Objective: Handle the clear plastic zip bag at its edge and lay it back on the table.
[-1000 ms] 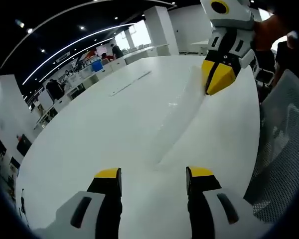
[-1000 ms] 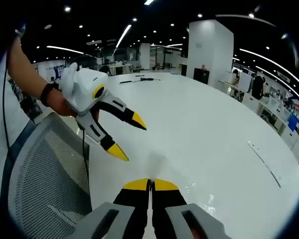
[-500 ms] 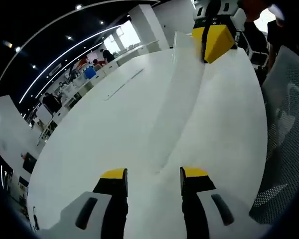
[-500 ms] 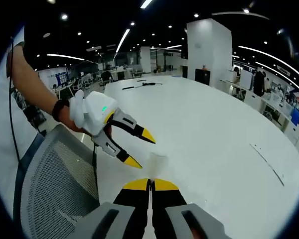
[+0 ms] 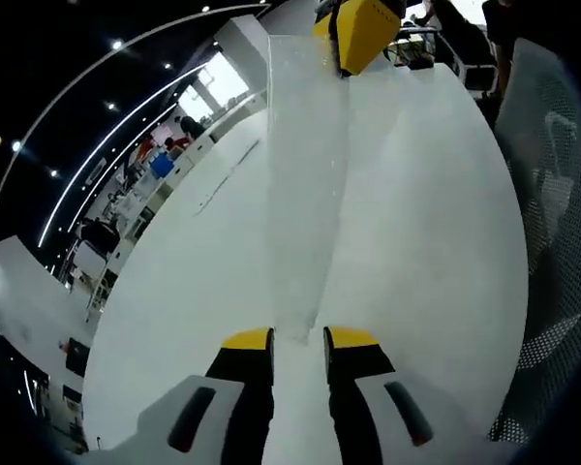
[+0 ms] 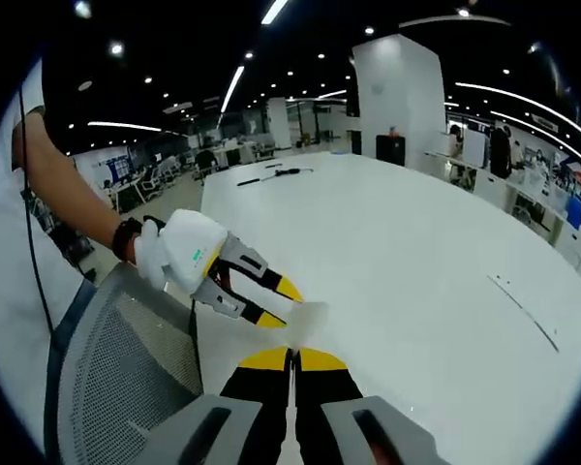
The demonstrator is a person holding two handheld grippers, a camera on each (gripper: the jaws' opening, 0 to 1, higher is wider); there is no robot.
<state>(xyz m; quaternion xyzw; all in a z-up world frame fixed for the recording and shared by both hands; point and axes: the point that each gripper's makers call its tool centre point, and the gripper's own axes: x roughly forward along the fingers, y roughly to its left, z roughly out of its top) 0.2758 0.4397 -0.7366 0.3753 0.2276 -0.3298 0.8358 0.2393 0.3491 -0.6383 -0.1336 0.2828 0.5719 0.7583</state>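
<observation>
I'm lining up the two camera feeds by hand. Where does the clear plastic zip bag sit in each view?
Left gripper view: the clear plastic zip bag runs as a long strip from between the left gripper jaws up to the right gripper at the top.
Right gripper view: a small pale piece of the bag sits just above the right gripper, beside the left gripper.
Shared landmark: the white table.

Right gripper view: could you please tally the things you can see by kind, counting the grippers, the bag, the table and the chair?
Grippers: 2, the right gripper and the left gripper
Clear plastic zip bag: 1
White table: 1
Mesh chair: 1
Total: 5
</observation>
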